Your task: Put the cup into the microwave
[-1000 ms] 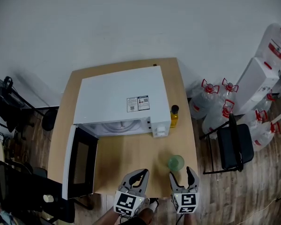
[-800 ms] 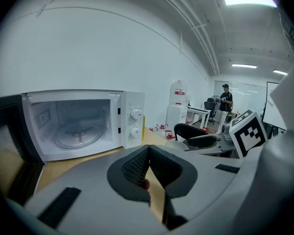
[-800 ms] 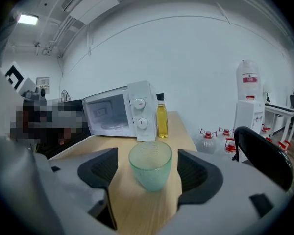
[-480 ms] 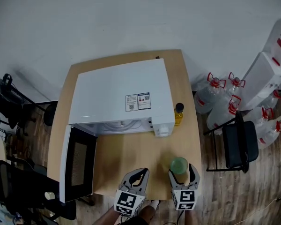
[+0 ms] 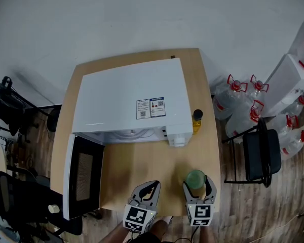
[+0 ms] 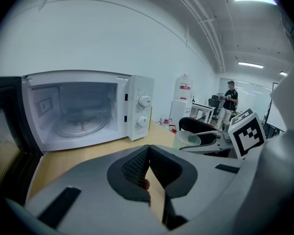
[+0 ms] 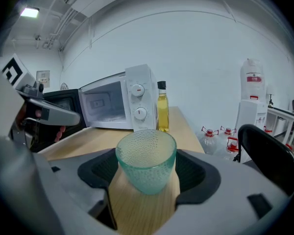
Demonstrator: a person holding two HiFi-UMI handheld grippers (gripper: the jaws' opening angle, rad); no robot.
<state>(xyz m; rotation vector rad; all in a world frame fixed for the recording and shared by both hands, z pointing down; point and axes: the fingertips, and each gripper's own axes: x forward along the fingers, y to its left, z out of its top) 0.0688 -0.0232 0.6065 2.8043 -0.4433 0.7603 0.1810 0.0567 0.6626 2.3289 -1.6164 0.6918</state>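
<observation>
Wooden tabletop (image 5: 142, 166) with open-doored microwave (image 5: 131, 100); water jugs (image 5: 233, 97) alongside. Left tool (image 5: 152, 185): jaws together, empty. Right tool (image 5: 197, 182): jaws just opened wide, green cup (image 7: 146, 160) between them, ungripped.

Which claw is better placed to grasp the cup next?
The right. The right claw has just been opening its jaws, which now stand apart around the textured green glass cup, not yet pressing it. The left claw is shut and sits off to the cup's side.
</observation>
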